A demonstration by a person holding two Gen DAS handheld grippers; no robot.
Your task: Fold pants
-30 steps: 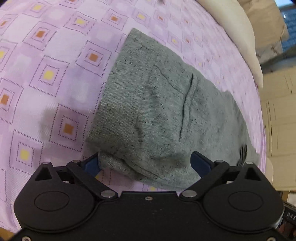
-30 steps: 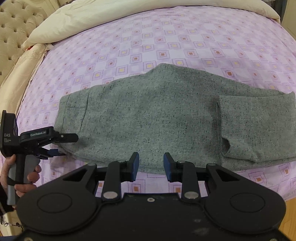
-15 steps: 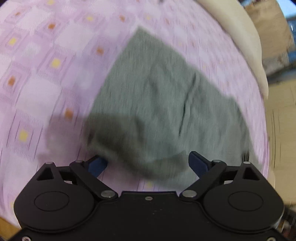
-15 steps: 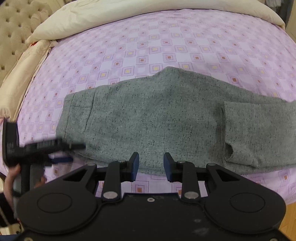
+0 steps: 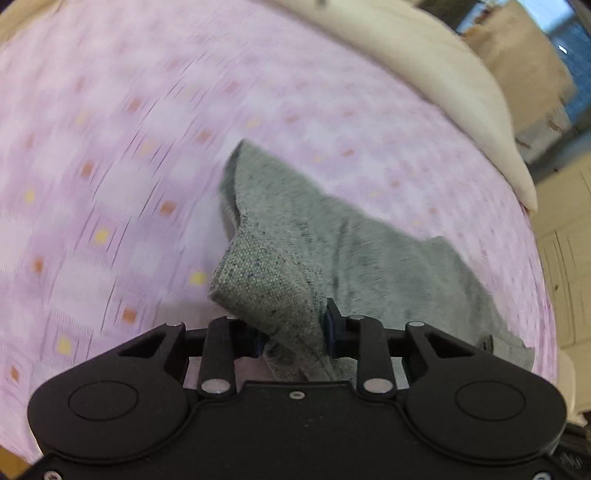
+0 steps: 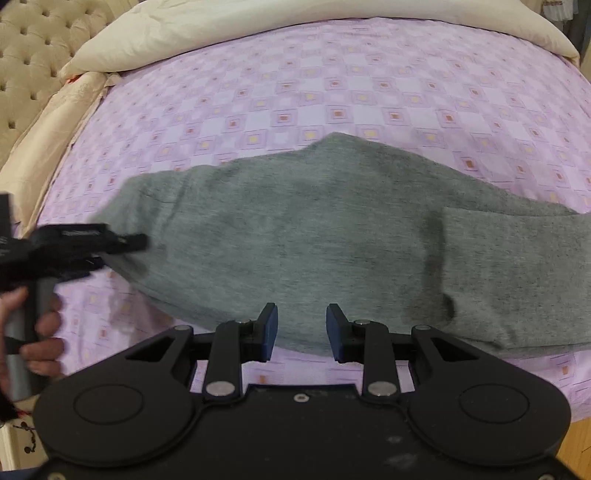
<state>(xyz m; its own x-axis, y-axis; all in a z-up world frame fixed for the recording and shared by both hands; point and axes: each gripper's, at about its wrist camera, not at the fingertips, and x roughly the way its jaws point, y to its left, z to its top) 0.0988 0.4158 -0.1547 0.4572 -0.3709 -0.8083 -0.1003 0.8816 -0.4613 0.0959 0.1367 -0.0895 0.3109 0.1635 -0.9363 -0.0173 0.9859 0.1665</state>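
Note:
Grey speckled pants (image 6: 314, 236) lie across a purple checked bedsheet (image 6: 332, 92), folded lengthwise, with a cuff end doubled over at the right (image 6: 517, 266). My left gripper (image 5: 293, 332) is shut on the near corner of the pants' left end (image 5: 273, 280) and holds it lifted off the sheet. It also shows in the right wrist view (image 6: 122, 242), at the pants' left end, held by a hand. My right gripper (image 6: 301, 328) is open and empty, hovering just over the pants' near edge at the middle.
A cream duvet (image 6: 258, 26) runs along the far side of the bed. A tufted beige headboard (image 6: 26, 55) is at the far left. The bed's edge and wooden floor (image 6: 580, 443) show at the lower right. Cabinets (image 5: 565, 258) stand beyond the bed.
My left gripper has closed on the corner of the pants' left end and lifted it, bunching the cloth. My right gripper has stayed open and shifted slightly closer to the pants.

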